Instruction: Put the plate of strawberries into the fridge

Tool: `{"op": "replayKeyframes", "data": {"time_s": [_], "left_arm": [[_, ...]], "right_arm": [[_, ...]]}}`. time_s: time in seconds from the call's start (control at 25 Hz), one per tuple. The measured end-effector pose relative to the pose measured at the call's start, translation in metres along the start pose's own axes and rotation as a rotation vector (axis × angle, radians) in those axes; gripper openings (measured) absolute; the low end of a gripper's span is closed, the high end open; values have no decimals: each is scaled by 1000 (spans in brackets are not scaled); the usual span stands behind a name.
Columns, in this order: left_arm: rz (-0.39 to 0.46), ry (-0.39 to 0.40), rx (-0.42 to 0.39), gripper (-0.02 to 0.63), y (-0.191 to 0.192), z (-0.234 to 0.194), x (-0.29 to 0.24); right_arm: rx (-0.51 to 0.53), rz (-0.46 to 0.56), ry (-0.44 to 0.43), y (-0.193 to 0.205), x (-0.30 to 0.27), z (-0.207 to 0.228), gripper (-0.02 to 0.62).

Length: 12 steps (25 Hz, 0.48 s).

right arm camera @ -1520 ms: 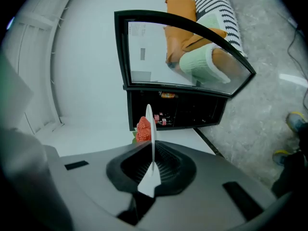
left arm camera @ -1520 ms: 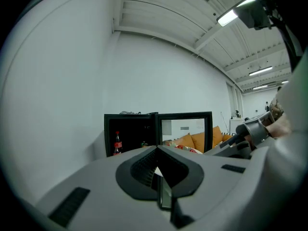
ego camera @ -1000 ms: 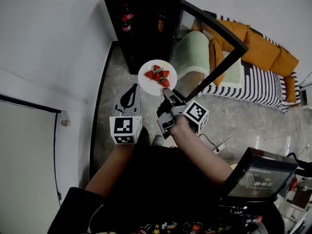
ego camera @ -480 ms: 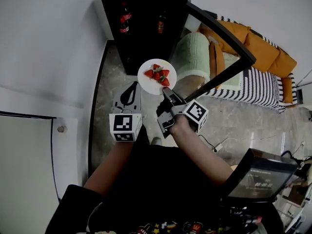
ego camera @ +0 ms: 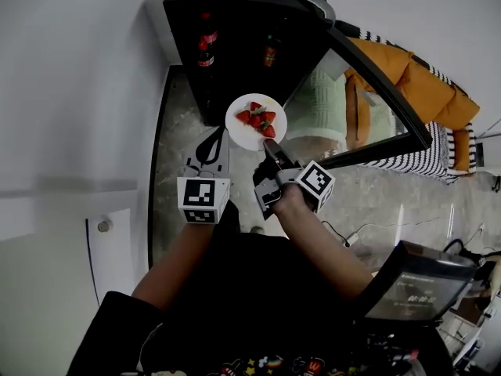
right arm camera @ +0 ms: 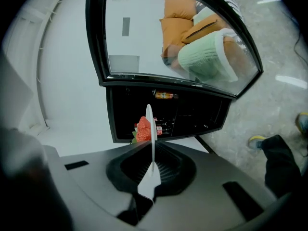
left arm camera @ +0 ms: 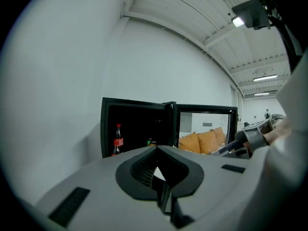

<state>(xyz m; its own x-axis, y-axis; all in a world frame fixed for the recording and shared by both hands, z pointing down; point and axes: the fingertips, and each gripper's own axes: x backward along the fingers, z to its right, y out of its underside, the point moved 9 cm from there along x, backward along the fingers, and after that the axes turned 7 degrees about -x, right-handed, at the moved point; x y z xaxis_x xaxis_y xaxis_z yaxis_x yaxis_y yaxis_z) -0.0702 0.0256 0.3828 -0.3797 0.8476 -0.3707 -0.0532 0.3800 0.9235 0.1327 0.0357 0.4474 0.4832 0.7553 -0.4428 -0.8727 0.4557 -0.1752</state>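
**Strawberry plate held at the fridge mouth**

My right claw point(ego camera: 270, 147) pinches the white plate point(ego camera: 241, 135) by its rim, at the plate's 6 o'clock edge. In the right gripper view the plate point(right arm camera: 150, 143) stands edge-on between the jaws, with the strawberries point(right arm camera: 143, 129) on its left face. From the head view the strawberries point(ego camera: 258, 119) sit heaped at the plate's middle. The plate hangs above the floor point(ego camera: 178, 131), just in front of the open black fridge point(ego camera: 243, 22) at its 12 o'clock. The fridge's glass door point(ego camera: 344, 108) is swung out toward 3 o'clock. 1 red-capped bottle point(ego camera: 205, 49) stands inside, at 11 o'clock from the plate. My left claw point(ego camera: 211, 143), at 9 o'clock from the right one, is pressed together on nothing.
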Motion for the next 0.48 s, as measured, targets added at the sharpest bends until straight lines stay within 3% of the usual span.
{"op": "replayKeyframes", "data": {"time_s": [0.48], "left_arm": [[-27, 49, -47, 2, 5, 3, -14]], "right_arm": [[-20, 20, 5, -3, -3, 16, 18]]}}
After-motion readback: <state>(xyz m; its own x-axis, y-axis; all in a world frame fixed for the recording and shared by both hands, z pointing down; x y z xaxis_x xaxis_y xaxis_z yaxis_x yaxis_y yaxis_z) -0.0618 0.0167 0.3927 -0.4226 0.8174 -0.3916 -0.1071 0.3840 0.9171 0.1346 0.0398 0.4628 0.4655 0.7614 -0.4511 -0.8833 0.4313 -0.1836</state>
